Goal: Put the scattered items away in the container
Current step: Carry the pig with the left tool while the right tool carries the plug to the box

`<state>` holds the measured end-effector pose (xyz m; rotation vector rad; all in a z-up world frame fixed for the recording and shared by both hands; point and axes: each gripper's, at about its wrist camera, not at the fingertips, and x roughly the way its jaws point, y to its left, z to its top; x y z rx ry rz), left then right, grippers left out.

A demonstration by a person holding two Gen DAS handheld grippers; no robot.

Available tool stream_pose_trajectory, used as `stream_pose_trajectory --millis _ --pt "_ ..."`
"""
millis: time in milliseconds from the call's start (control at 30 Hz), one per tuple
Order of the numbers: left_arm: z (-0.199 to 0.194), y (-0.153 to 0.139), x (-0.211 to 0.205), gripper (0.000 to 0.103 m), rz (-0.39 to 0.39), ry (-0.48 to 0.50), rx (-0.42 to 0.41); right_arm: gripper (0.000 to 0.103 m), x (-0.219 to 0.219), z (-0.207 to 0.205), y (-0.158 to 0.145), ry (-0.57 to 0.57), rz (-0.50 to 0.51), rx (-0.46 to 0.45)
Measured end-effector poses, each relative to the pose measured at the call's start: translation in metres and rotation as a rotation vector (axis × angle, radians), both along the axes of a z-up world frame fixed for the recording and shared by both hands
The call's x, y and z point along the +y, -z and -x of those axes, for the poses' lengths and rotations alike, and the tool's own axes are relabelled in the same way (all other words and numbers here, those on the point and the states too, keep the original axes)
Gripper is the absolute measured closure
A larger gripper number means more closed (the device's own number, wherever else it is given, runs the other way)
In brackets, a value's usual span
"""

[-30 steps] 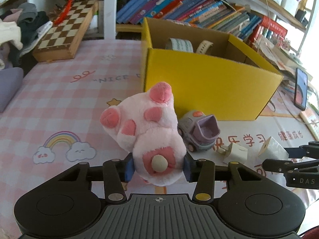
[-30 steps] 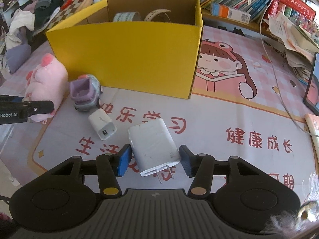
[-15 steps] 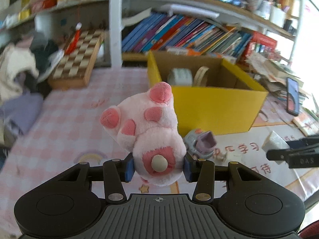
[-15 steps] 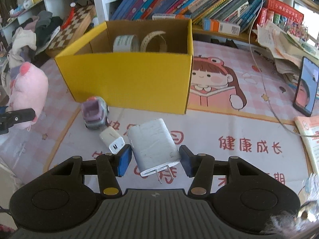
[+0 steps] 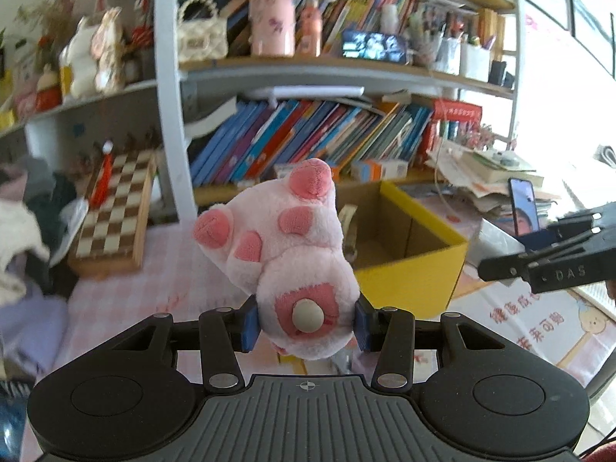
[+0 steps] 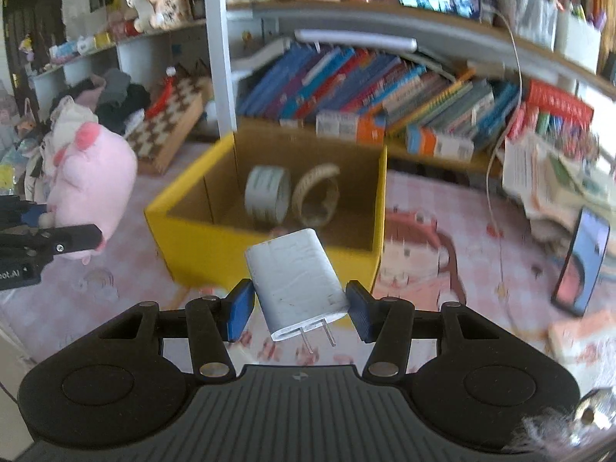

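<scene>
Each view is taken from a gripper, aimed forward and downward along its fingers. The yellow box [image 5: 412, 269] [image 6: 265, 238] and bookshelf [image 5: 308, 142] [image 6: 385, 92] are shared, seen from left and right.

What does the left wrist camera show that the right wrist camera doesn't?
Only the left wrist view shows the underside of the pink plush toy, with its paw pads and tail, pinched in the left tool. Only the right wrist view shows the white plug-in charger clamped in the right tool and two tape rolls inside the box. Both show the yellow cardboard box, the bookshelf and the chessboard.
</scene>
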<state>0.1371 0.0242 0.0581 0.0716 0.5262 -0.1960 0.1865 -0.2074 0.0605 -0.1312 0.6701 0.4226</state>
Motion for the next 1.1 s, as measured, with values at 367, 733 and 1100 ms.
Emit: stream_pose_trajectory --millis 367,733,1100 --pt "-0.048 -0.018 -0.027 0.058 -0.053 0.103 -0.058 0.053 0.015 -0.060 -0.033 -0.061 -0.004 -0.075" --pt "-0.119 0.000 -0.040 0.058 -0.069 0.093 0.067 0.053 0.022 -0.135 -0.009 -0.153 0.040 0.022" --pt "-0.155 0.039 -0.053 0.058 -0.124 0.105 0.242 0.053 0.042 -0.187 0.046 -0.340 0.158 0.219"
